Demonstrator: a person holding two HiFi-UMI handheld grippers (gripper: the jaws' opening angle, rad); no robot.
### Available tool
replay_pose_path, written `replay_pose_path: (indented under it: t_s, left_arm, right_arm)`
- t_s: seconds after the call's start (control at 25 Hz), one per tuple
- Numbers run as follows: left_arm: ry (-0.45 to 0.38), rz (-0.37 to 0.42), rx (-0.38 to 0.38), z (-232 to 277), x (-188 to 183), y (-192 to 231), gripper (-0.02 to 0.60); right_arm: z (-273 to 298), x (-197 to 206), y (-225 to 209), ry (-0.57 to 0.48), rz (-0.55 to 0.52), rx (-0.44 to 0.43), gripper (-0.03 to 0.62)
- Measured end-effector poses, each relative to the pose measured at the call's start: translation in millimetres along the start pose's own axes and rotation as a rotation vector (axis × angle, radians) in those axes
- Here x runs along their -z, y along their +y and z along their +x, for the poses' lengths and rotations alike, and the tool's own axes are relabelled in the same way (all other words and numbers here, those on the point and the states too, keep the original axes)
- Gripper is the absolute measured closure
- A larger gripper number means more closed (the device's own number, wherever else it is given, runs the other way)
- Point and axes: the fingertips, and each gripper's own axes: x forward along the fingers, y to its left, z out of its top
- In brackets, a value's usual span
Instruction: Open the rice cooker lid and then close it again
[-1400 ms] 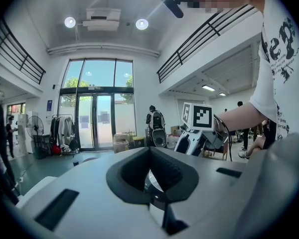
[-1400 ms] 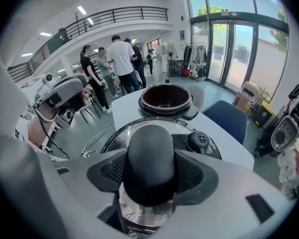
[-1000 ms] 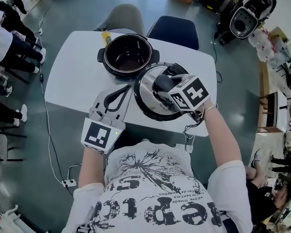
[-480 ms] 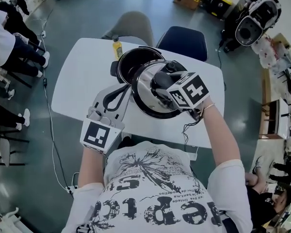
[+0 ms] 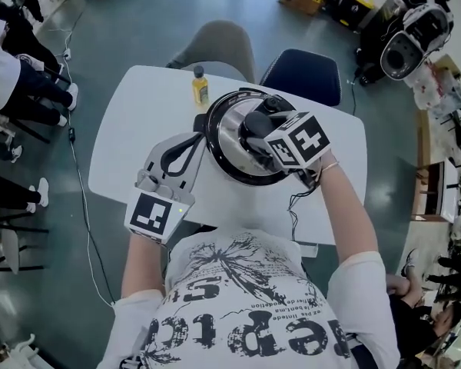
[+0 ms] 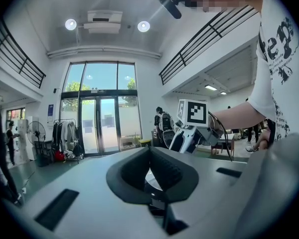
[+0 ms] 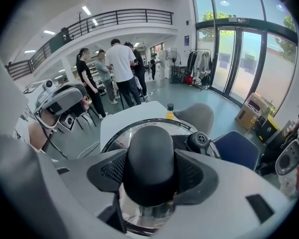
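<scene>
The left gripper [image 5: 200, 140] lies level over the table [image 5: 131, 121], jaws tip to tip with nothing between them, just beside the cooker [image 5: 229, 95] and taking no part. A small bottle [image 5: 200, 88] stands beyond it, clear of the work.

In the middle, the lid [image 5: 230, 141] covers the cooker's mouth almost squarely. From above I can't tell whether its rim is seated or a little above the pot.

The right gripper [image 5: 260, 129] tilts down onto the lid, jaws part closed and clamped on the black knob [image 7: 150, 158].

As the lid is gripped and lined up, I judge this is either the start of the lift or the end of the closing. Either way it must end seated flush, with the knob released.
</scene>
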Motion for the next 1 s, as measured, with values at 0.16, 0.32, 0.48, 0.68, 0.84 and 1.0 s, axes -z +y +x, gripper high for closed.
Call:
replay_pose_path:
  t_s: [0.16, 0.32, 0.48, 0.68, 0.84, 1.0]
  left_arm:
    - [0.006, -0.012, 0.013, 10, 7, 20, 0.568]
    - [0.010, -0.017, 0.029, 19, 14, 36, 0.568]
    - [0.017, -0.022, 0.039, 27, 22, 47, 0.568]
    - [0.024, -0.019, 0.051, 34, 28, 50, 0.568]
    - [0.028, -0.029, 0.056, 35, 30, 49, 0.568]
    - [0.026, -0.036, 0.048, 36, 31, 48, 0.568]
  right_arm:
    - [14, -13, -13, 0.007, 0.016, 0.021, 0.301]
    - [28, -22, -22, 0.003, 0.033, 0.021, 0.301]
    - [40, -25, -27, 0.012, 0.035, 0.015, 0.301]
    - [49, -21, -30, 0.028, 0.028, 0.021, 0.301]
    - [52, -16, -30, 0.025, 0.033, 0.020, 0.301]
    - [56, -17, -31, 0.024, 0.036, 0.010, 0.299]
